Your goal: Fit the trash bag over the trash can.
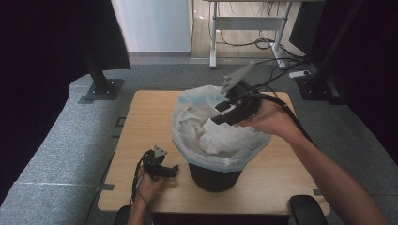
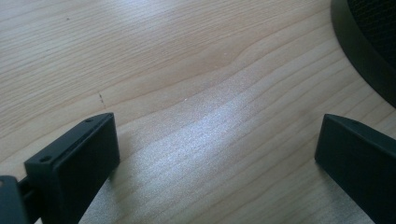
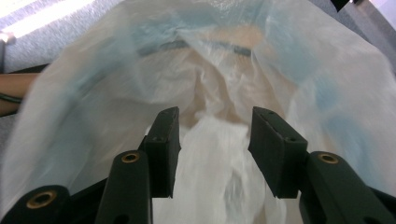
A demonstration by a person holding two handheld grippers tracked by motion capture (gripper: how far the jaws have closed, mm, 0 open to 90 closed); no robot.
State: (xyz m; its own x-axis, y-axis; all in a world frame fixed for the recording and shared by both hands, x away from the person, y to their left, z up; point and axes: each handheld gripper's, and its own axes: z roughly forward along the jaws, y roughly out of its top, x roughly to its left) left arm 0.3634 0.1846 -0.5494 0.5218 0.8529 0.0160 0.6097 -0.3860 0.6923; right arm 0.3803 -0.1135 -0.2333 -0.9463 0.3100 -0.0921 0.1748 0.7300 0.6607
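Reaching in from the right of the high view, the right hand-held gripper (image 1: 224, 115) hangs over the mouth of the bin bag (image 1: 206, 140), its jaws pointing down and to the left into the crumpled white plastic. In the right gripper view its two black jaws (image 3: 215, 149) stand partly apart with a fold of the white liner rising in the gap between them; the pads do not press on it, so the gripper is released, not clenched. The picture there is blurred, and the bag's pale blue-tinted rim arches across the upper half of that frame.

At the lower left of the high view the left hand-held gripper (image 1: 165, 169) rests on the bench (image 1: 141, 122), just beside the foot of the black bin (image 1: 213, 177). In the left gripper view its jaws stand wide apart over bare wood grain (image 2: 196, 93), gripping nothing, and the bin's dark curved wall (image 2: 369, 42) shows at the upper right corner.

The bag lines the black bin, which stands right of centre on the bench, toward its near edge, the plastic folded over the rim and bulging outward.
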